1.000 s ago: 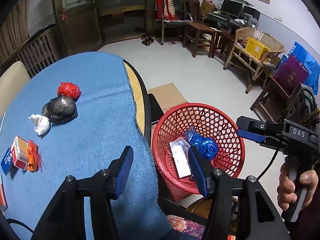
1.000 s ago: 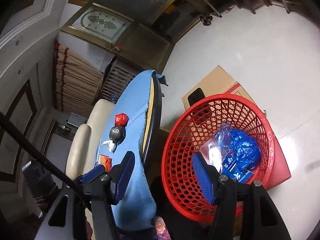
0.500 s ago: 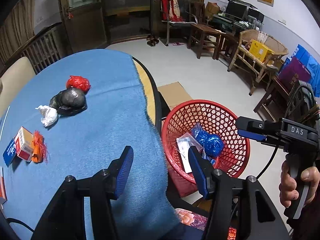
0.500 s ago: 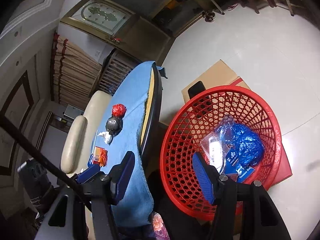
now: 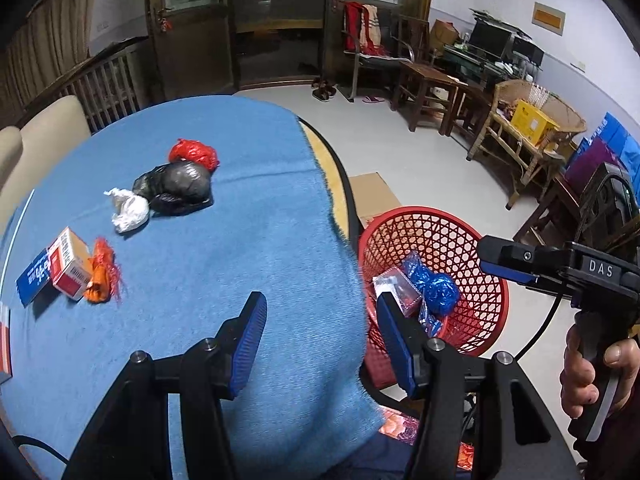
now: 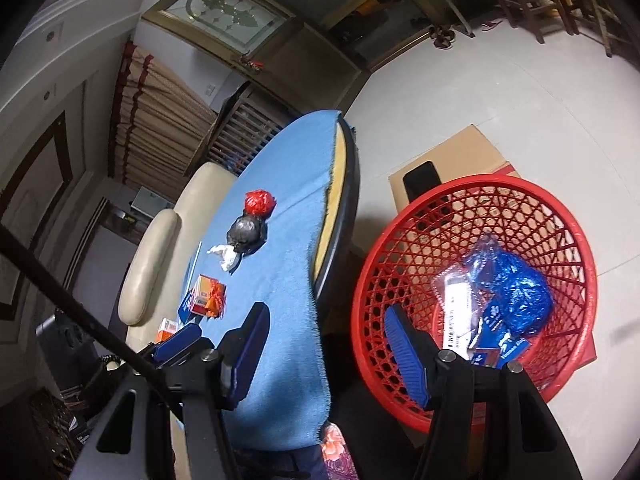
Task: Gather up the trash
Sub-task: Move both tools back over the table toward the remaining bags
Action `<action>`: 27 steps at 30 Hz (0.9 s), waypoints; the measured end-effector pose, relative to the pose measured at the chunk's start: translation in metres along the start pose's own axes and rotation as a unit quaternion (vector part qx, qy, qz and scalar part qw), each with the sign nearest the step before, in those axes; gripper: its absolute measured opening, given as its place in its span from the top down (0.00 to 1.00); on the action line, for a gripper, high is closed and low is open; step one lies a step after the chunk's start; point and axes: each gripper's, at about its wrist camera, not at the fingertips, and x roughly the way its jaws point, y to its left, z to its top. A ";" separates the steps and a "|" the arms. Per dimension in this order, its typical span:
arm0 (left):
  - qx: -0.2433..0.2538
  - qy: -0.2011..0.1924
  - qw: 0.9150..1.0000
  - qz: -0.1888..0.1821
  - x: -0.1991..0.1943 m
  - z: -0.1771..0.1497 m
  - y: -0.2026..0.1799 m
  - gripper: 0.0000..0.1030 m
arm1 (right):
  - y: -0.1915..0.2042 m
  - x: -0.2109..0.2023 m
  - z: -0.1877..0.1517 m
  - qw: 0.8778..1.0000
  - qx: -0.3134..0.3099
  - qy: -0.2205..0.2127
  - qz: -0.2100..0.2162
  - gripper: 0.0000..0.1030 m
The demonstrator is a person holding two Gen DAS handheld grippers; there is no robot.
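On the blue tablecloth (image 5: 224, 240) lie a red crumpled bag (image 5: 194, 153), a black bag (image 5: 178, 186), a white wad (image 5: 130, 212), a small red-and-white box (image 5: 68, 262) and an orange scrap (image 5: 102, 274). A red mesh basket (image 5: 486, 280) stands on the floor beside the table, holding a blue bag (image 5: 436, 284) and clear packaging (image 5: 396, 290). My left gripper (image 5: 320, 330) is open and empty over the table's near edge. My right gripper (image 6: 326, 342) hangs open and empty between the table edge and the basket (image 6: 576, 240); its body (image 5: 560, 266) and a hand show at the right.
A flat cardboard box (image 6: 452, 164) with a dark phone-like slab (image 6: 422, 178) lies on the floor behind the basket. A cream sofa (image 6: 160, 248) runs along the table's far side. Wooden chairs and stools (image 5: 432, 88) stand at the back, across pale floor.
Both views have swung left toward the table: the trash pile now sits nearer the centre and the basket has slid right. Both grippers stay open and empty.
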 end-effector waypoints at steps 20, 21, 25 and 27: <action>-0.079 0.005 0.997 0.014 -0.005 -0.031 0.066 0.44 | 0.041 0.033 -0.016 0.998 -0.043 0.042 -0.011 0.37; -0.086 0.006 0.996 0.015 -0.004 -0.034 0.071 0.43 | 0.043 0.034 -0.017 0.998 -0.046 0.043 -0.012 0.37; -0.117 0.012 0.993 0.027 -0.004 -0.044 0.092 0.43 | 0.048 0.038 -0.018 0.997 -0.052 0.046 -0.016 0.37; -0.127 0.011 0.991 0.029 -0.006 -0.047 0.100 0.43 | 0.050 0.040 -0.019 0.997 -0.053 0.049 -0.017 0.37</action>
